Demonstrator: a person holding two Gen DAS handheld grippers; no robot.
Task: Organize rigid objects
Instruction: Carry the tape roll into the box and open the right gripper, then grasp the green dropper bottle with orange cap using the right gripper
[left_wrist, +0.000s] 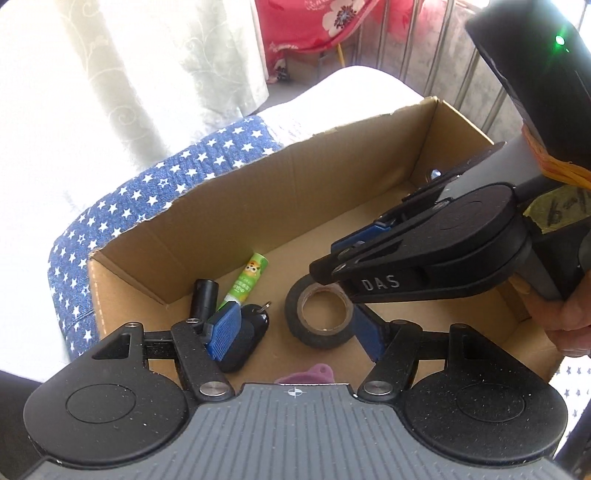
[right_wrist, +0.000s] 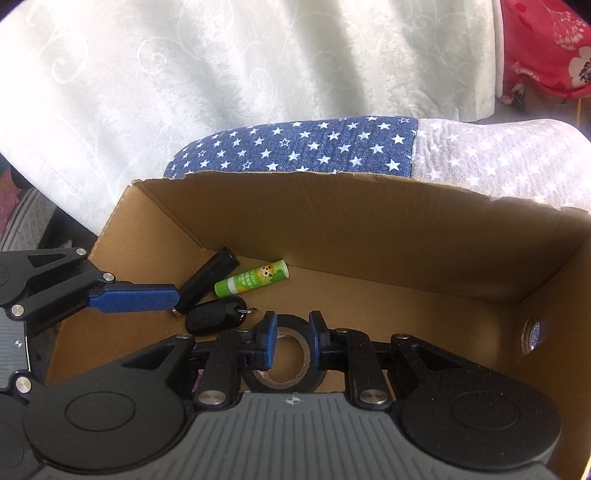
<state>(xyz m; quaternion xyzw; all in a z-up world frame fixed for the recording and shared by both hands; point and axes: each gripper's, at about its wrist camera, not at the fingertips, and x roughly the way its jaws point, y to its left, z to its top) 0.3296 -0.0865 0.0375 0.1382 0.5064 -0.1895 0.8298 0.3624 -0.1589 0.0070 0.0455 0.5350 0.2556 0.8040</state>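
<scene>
A cardboard box (left_wrist: 236, 192) holds a black tape roll (left_wrist: 321, 317), a green glue stick (left_wrist: 247, 280), a black cylinder (left_wrist: 205, 297) and a black key fob (left_wrist: 247, 338). My left gripper (left_wrist: 295, 332) is open above the box floor, its left pad over the key fob. My right gripper (right_wrist: 291, 341) hangs over the tape roll (right_wrist: 284, 373), its blue pads either side of the roll's top, a little apart; it also shows in the left wrist view (left_wrist: 332, 266). The glue stick (right_wrist: 251, 282), cylinder (right_wrist: 208, 280) and fob (right_wrist: 214, 317) lie at the box's left.
The box (right_wrist: 369, 221) sits on a blue star-print cushion (right_wrist: 314, 147). White curtain fabric (right_wrist: 221, 74) hangs behind. A red floral cloth (left_wrist: 314, 22) and metal bars (left_wrist: 443, 55) stand beyond. A pink object (left_wrist: 310, 373) peeks at the box's near edge. A small round thing (right_wrist: 532, 334) rests against the right wall.
</scene>
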